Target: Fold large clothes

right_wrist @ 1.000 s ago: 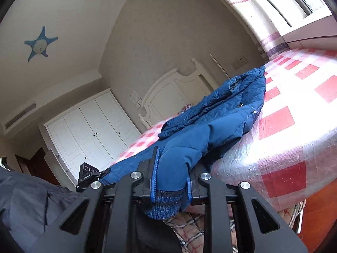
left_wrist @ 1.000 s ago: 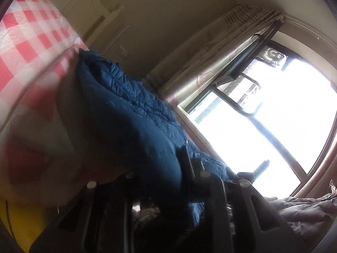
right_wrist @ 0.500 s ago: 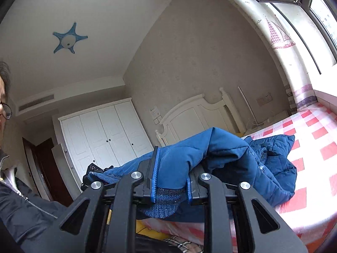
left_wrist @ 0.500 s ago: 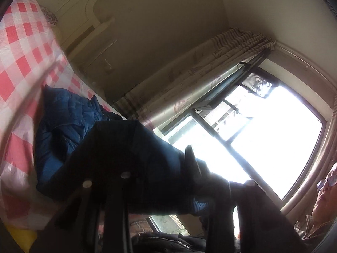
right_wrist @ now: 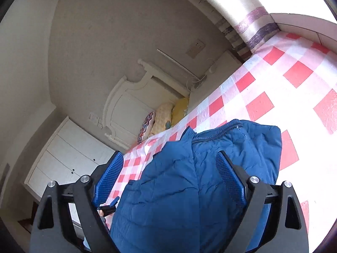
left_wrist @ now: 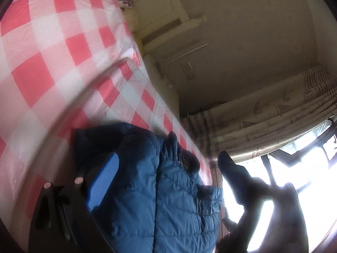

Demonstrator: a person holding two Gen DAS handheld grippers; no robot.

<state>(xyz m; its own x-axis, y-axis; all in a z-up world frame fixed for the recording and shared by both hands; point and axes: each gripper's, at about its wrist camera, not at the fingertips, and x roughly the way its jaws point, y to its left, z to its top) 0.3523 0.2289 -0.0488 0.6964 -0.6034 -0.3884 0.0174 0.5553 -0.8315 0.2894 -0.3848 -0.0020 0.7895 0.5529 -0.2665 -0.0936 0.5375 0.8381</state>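
Note:
A blue quilted down jacket (left_wrist: pixel 160 198) lies bunched on the bed with the red and white checked cover (left_wrist: pixel 52 63). In the left wrist view my left gripper (left_wrist: pixel 168 181) is open just above the jacket, its blue-padded left finger (left_wrist: pixel 103 181) wide apart from the dark right finger (left_wrist: pixel 238 177). In the right wrist view the jacket (right_wrist: pixel 189 189) fills the space between the spread blue pads of my right gripper (right_wrist: pixel 168 172), which is open and holds nothing. The checked bed (right_wrist: pixel 273 97) stretches away to the right.
A white headboard (right_wrist: pixel 130 105) with several pillows (right_wrist: pixel 162 118) stands at the far end of the bed. A white wardrobe (right_wrist: pixel 67 158) is to the left. A curtain (left_wrist: pixel 273 118) and bright window (left_wrist: pixel 305 179) flank the bed's right side.
Both grippers were shut on the jacket and held it up. They swung down over the bed and opened, and the jacket now rests on the checked cover.

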